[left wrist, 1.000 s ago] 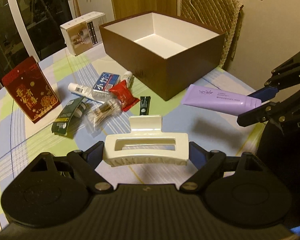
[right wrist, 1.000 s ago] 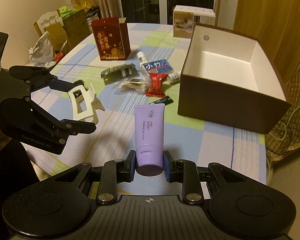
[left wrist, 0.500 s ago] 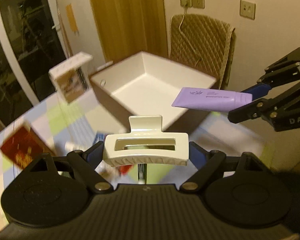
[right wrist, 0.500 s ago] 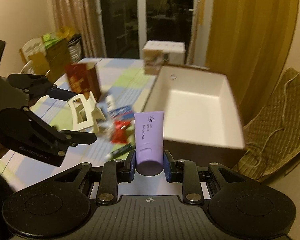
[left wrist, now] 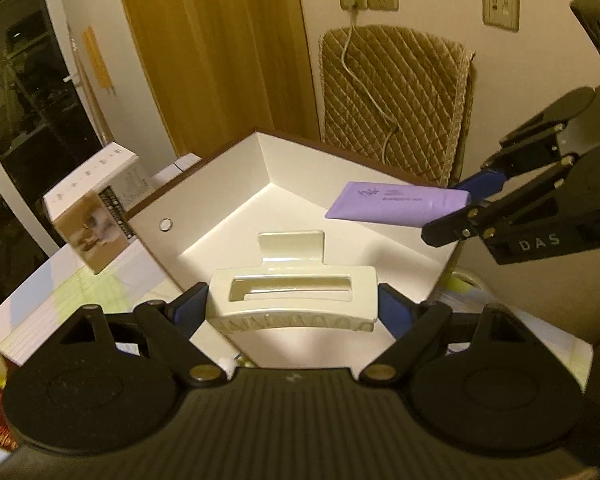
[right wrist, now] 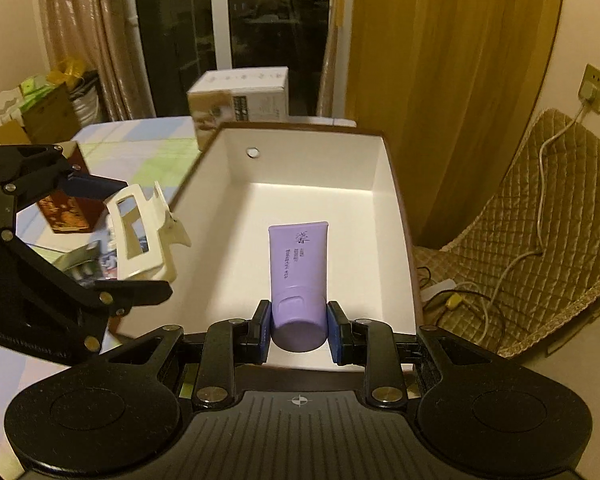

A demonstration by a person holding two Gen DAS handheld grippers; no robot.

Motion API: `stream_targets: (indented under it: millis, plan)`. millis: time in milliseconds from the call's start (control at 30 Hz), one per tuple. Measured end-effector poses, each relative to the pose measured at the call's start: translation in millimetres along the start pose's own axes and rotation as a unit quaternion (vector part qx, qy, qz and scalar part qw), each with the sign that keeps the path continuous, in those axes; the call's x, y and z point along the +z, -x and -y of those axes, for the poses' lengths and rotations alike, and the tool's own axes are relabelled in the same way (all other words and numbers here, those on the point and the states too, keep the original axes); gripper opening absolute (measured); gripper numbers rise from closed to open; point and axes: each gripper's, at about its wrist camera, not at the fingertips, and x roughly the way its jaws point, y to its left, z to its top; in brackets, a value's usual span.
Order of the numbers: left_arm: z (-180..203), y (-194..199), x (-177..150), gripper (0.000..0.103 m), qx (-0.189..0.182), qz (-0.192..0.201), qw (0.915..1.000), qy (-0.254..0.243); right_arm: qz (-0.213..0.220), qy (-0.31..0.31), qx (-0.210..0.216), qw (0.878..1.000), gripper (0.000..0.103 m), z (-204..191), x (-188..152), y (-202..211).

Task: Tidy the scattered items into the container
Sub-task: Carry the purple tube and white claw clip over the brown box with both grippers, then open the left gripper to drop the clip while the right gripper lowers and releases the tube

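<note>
A brown box with a white inside (left wrist: pixel 260 168) (right wrist: pixel 308 160) stands open and bare on the table. My left gripper (left wrist: pixel 292 304) is shut on a cream hair claw clip (left wrist: pixel 292 296), held over the box's near corner. In the right wrist view the clip (right wrist: pixel 140 236) hangs at the box's left rim. My right gripper (right wrist: pixel 299 326) is shut on the cap end of a purple tube (right wrist: pixel 299 264), which juts out above the box floor. The left wrist view shows that tube (left wrist: pixel 396 204) over the box's right side.
A white carton (right wrist: pixel 240 100) (left wrist: pixel 96 212) stands behind the box. A red packet (right wrist: pixel 64 208) and small items lie on the checked tablecloth (right wrist: pixel 140 148) left of the box. A quilted chair (right wrist: pixel 540 216) with a cable sits to the right, by the wall.
Both grippers have carried their loads from over the scattered items up and forward to above the open box. Both grips are unchanged.
</note>
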Motion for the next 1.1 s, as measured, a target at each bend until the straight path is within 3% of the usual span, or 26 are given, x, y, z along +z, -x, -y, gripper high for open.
stream_targets:
  millis: [567,1100]
  plan:
    - [1,-70,-2,0.086,-0.017,-0.029,0.9994,-0.011,-0.034,-0.004,-0.002,0.999,0.03,27,0,-55]
    - [-1,-73,-4,0.088,-0.01,-0.03,0.9995,-0.01,-0.047,-0.002,-0.003,0.999,0.031,28,-1,-72]
